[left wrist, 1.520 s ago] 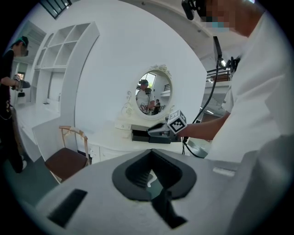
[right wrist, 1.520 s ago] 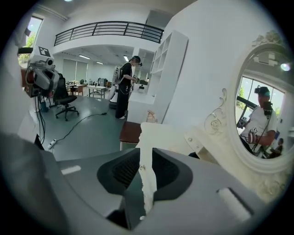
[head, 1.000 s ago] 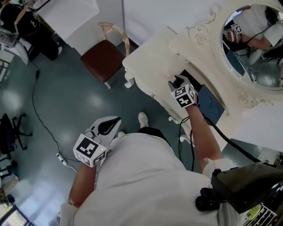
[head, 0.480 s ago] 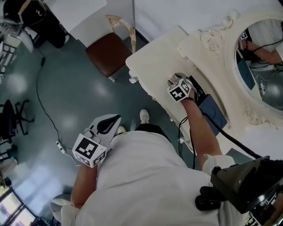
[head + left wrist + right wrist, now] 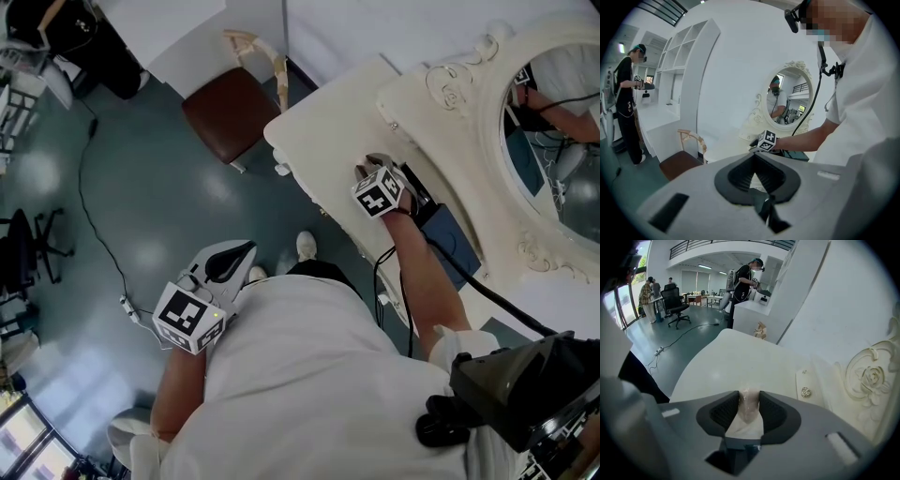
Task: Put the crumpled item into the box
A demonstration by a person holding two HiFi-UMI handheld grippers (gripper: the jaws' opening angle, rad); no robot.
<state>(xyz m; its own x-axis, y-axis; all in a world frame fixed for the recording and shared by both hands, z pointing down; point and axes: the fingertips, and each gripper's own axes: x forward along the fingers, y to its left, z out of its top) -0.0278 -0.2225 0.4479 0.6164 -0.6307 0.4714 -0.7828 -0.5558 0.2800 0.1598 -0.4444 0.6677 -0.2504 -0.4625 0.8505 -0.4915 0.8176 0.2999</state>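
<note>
Right tongs are closing on a pale crumpled item, which fills the gap between both pads, over the cream counter. Left tongs are closed tip to tip and empty, held low beside the person's hip over the floor. An ornate oval mirror stands at the counter's back. A brown-seated chair stands beside the counter's end.

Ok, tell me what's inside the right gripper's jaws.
A pale crumpled item fills the gap between the right gripper's closing jaws, touching both pads. Its lower part and the cream tabletop directly beneath are hidden by the gripper body.
</note>
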